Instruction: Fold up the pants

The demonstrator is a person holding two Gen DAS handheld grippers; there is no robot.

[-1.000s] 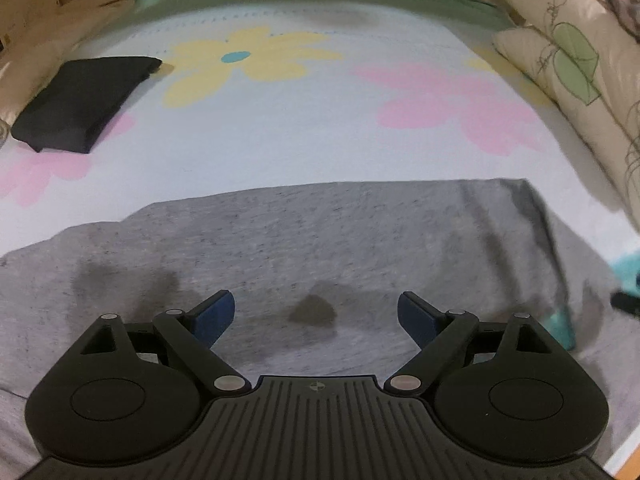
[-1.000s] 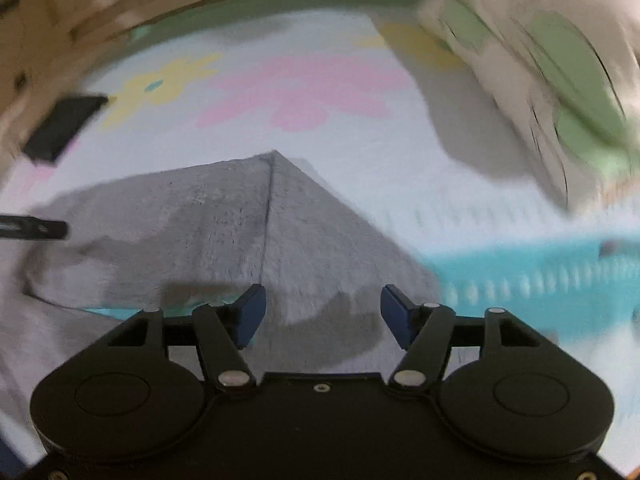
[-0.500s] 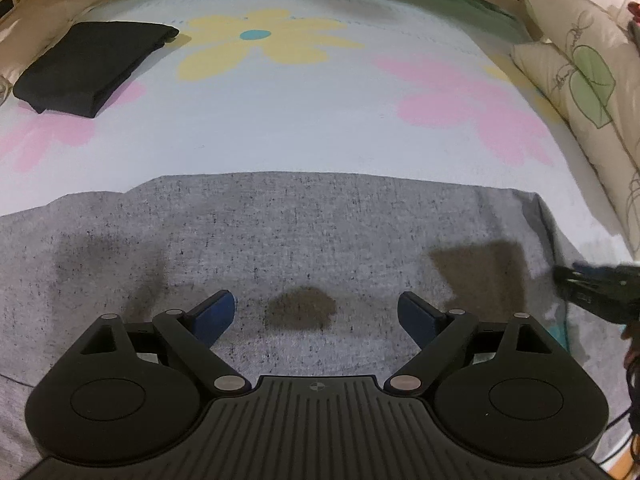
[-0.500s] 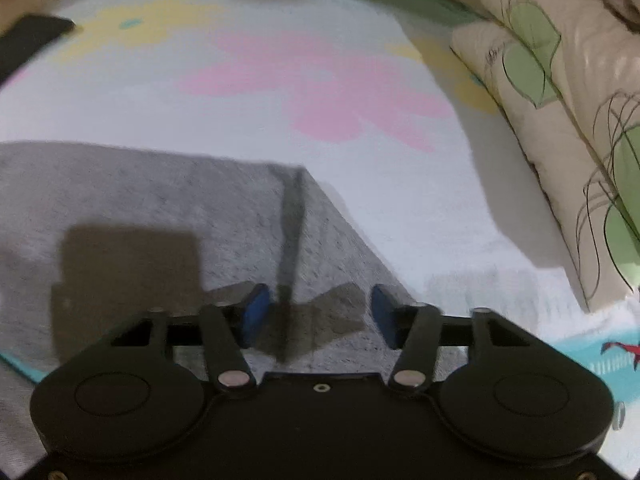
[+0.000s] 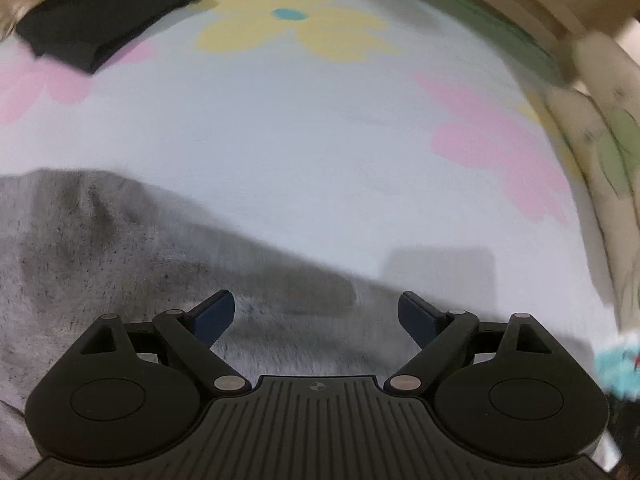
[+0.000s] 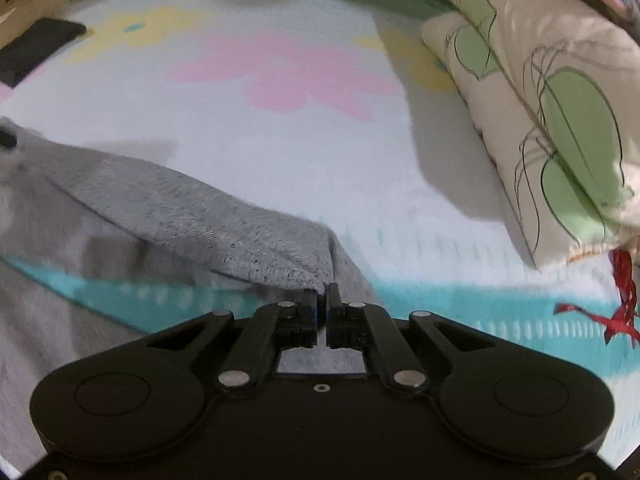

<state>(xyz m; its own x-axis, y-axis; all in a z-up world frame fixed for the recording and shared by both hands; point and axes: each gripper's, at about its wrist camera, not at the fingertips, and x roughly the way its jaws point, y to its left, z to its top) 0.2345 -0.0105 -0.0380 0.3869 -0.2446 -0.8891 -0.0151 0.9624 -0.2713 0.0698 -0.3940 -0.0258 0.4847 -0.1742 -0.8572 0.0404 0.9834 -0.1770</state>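
Note:
Grey pants (image 5: 100,248) lie spread on the flowered bed sheet (image 5: 280,140). My left gripper (image 5: 316,304) hovers over their far edge, jaws wide open with only cloth below them; this view is blurred. In the right wrist view my right gripper (image 6: 323,300) is shut on a corner of the grey pants (image 6: 200,216). That corner is pulled up off the sheet, so the cloth hangs in a raised fold running off to the left.
A folded black garment (image 5: 100,16) lies at the far left of the bed, also seen as the black garment (image 6: 36,48). Leaf-print pillows (image 6: 540,100) are stacked along the right side. A teal band (image 6: 460,300) crosses the sheet under the right gripper.
The right jaws closed onto the pants corner and lifted it. The left gripper shifted and rolled, so the pants edge now runs slanted across its view.

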